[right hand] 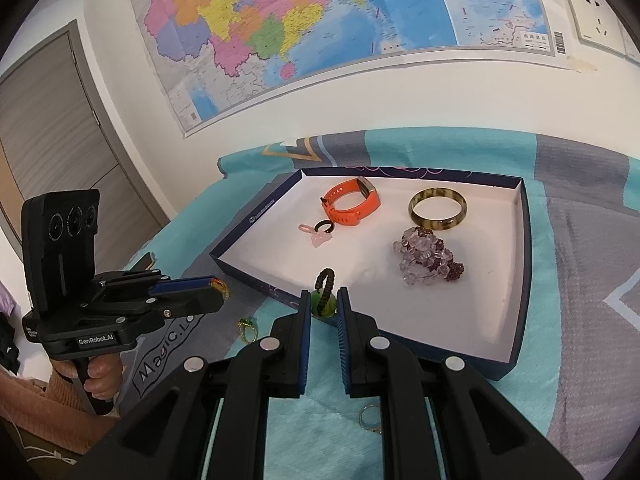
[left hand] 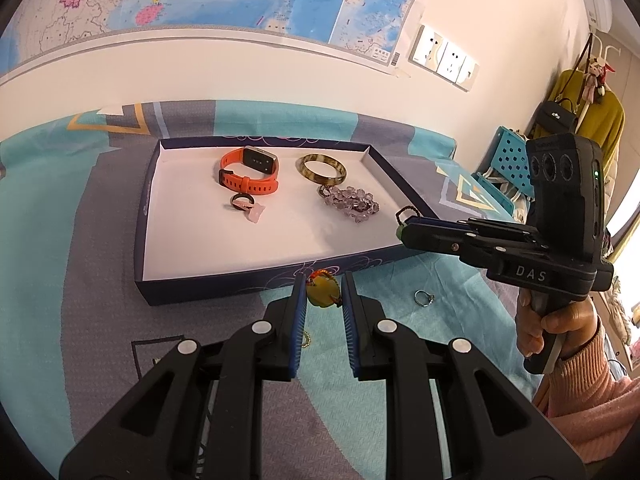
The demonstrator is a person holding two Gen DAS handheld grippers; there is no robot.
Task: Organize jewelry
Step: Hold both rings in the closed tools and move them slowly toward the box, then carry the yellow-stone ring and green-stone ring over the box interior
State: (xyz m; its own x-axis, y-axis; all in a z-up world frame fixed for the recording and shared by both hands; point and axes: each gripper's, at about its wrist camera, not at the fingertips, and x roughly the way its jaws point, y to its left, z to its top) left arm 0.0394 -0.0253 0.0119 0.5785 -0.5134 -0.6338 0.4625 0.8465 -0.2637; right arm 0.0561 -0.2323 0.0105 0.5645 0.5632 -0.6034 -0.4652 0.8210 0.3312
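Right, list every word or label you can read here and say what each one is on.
"DAS": on the right claw's body.
"GenRobot.AI": on the left claw's body.
"Magic.Lo...": on the cloth, the rest hidden.
Map lettering, the small label on the left claw's body and the box rim print: too small to read.

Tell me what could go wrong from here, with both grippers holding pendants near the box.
1. The left gripper pinches the yellow pendant only at its fingertips, outside the box; it could slip onto the blanket.
2. The right gripper holds the green pendant over the box edge; released carelessly, it may land on the bead bracelet.
3. The silver ring lies loose and is easily knocked.
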